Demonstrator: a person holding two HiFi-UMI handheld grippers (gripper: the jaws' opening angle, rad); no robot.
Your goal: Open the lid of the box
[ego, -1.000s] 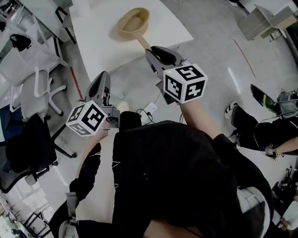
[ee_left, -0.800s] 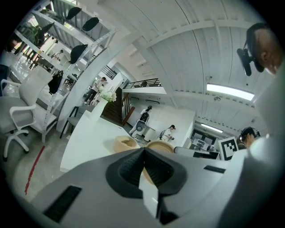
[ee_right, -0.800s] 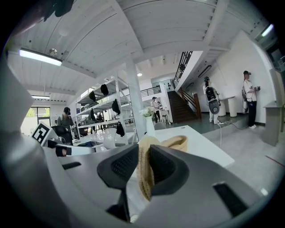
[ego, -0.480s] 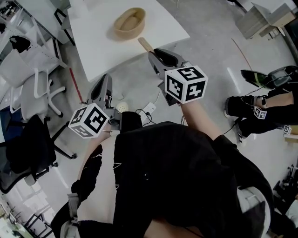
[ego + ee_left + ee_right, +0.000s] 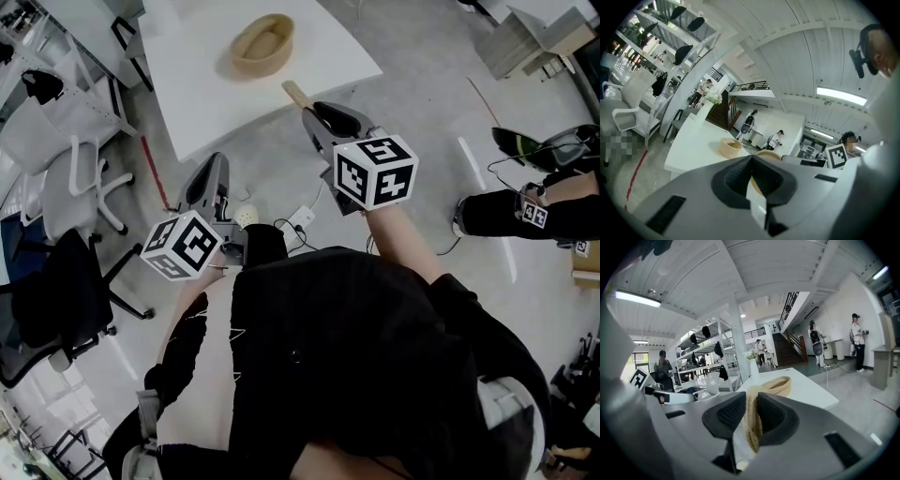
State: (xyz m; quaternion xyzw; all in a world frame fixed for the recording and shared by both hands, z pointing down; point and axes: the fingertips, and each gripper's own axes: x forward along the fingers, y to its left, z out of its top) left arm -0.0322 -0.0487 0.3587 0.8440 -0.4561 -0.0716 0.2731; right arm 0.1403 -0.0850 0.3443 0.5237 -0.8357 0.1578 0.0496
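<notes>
While the right gripper (image 5: 314, 111) pinches the woven tan lid (image 5: 295, 92) by its rim, the lid stands on edge between the two dark pads and sticks out past their tips. In the right gripper view the pads press on both sides of the weave (image 5: 752, 420), and the rest of the lid curves forward from the jaws toward the white table (image 5: 806, 390).

The box (image 5: 262, 45), a shallow woven oval, sits open on the table (image 5: 206, 89), ahead of the right jaws and well apart from them, with no lid on it. From the left gripper view the box (image 5: 730, 147) lies ahead of the jaws and a little to their left.

The left gripper (image 5: 214, 167) hangs over the grey floor (image 5: 422, 103), short of the table edge. Its jaws are pressed together at the tips with nothing between them (image 5: 751, 158). Beyond them a round tan edge of the lid (image 5: 769, 154) shows, and to their right the marker cube (image 5: 836, 156) of the right gripper.
</notes>
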